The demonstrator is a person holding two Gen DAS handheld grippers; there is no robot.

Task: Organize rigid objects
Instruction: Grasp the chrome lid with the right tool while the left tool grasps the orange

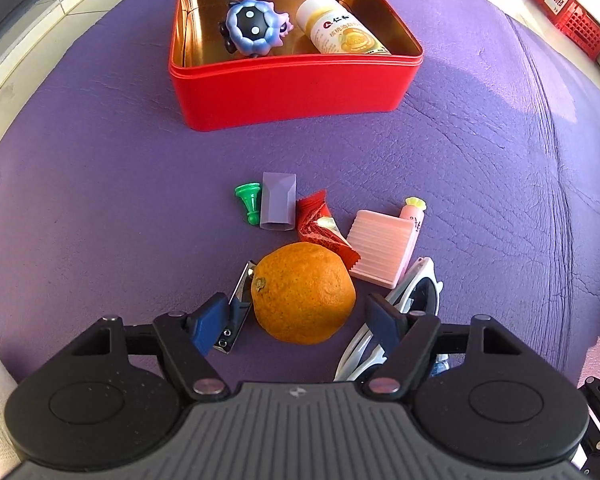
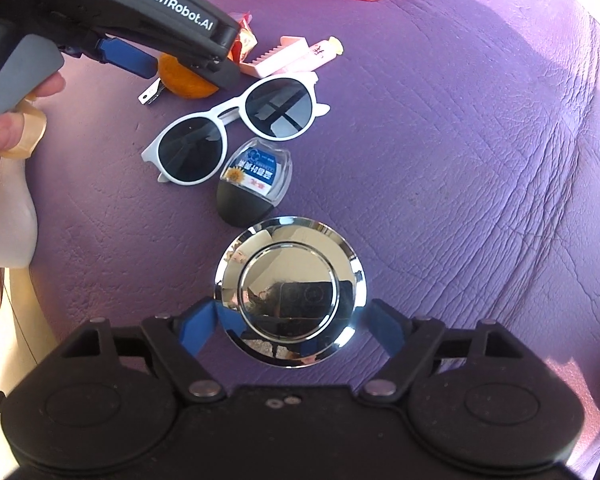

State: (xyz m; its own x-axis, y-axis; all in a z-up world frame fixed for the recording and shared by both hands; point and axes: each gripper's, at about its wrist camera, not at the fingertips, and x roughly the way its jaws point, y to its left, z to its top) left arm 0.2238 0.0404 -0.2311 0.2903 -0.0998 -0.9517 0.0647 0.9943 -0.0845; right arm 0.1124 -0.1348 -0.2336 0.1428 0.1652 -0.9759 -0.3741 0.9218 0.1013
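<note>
My left gripper [image 1: 298, 316] is open, its blue fingers on either side of an orange [image 1: 303, 292] on the purple cloth. A nail clipper [image 1: 236, 312] lies left of the orange, white sunglasses [image 1: 414, 292] to its right. A red tin [image 1: 288, 92] beyond holds a blue toy [image 1: 250, 26] and a white bottle [image 1: 340, 26]. My right gripper [image 2: 290, 330] is open around a round chrome disc [image 2: 290, 292]. The sunglasses [image 2: 236, 128] and a black-and-clear egg-shaped case [image 2: 254, 184] lie beyond it. The left gripper shows at the upper left of the right wrist view, over the orange [image 2: 184, 80].
Between the orange and the tin lie a green pawn [image 1: 249, 200], a lilac block [image 1: 278, 202], a red snack packet [image 1: 320, 226], a pink comb [image 1: 380, 248] and a pink tube [image 1: 412, 210]. A red crate [image 1: 568, 12] stands off the cloth at far right.
</note>
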